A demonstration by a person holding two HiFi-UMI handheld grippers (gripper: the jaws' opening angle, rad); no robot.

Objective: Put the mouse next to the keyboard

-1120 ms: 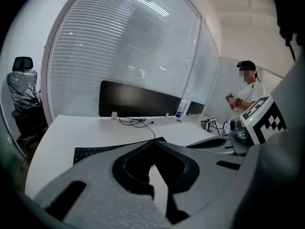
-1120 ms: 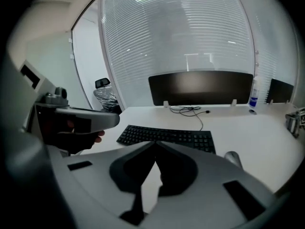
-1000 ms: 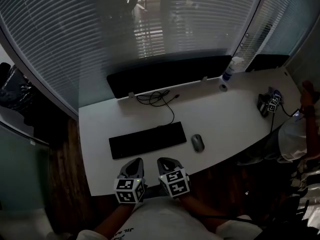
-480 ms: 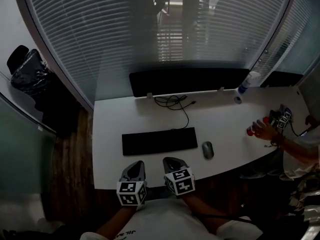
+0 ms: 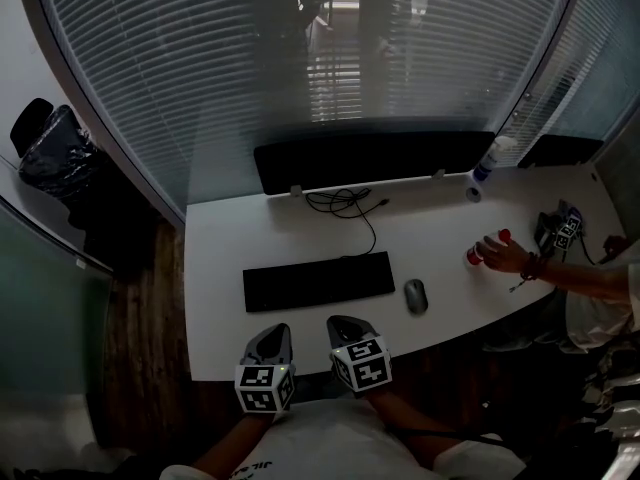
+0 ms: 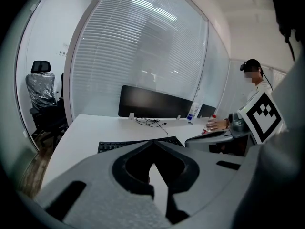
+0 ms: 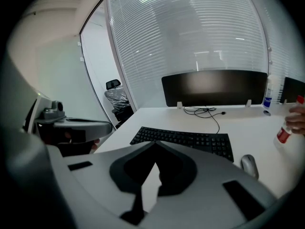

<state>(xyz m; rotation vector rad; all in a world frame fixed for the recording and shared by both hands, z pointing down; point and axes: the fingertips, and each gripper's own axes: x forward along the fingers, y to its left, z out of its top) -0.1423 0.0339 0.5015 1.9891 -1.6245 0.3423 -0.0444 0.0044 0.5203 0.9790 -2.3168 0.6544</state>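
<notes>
A black keyboard point(image 5: 319, 280) lies across the middle of the white table point(image 5: 230, 238). The grey mouse point(image 5: 416, 296) sits just off its right end, a small gap away. My left gripper point(image 5: 270, 332) and right gripper point(image 5: 343, 324) hover side by side at the table's near edge, in front of the keyboard. Both are shut and hold nothing. In the left gripper view the jaws point(image 6: 153, 144) meet in front of the keyboard point(image 6: 128, 145). In the right gripper view the jaws point(image 7: 155, 145) meet too, with the keyboard point(image 7: 183, 140) ahead and the mouse point(image 7: 249, 165) to the right.
A black monitor point(image 5: 372, 158) stands along the back edge with a loose cable point(image 5: 345, 203) before it. A spray bottle point(image 5: 494, 158) stands at the back right. Another person's hand point(image 5: 503, 256) holds a red-capped bottle point(image 5: 476, 255) on the table's right side. An office chair point(image 5: 55, 153) stands at the left.
The head view has shifted, so the table sits further right in the picture. At the right, the other person's hand has reached further onto the table with the red-capped bottle. My grippers stay at the near edge.
</notes>
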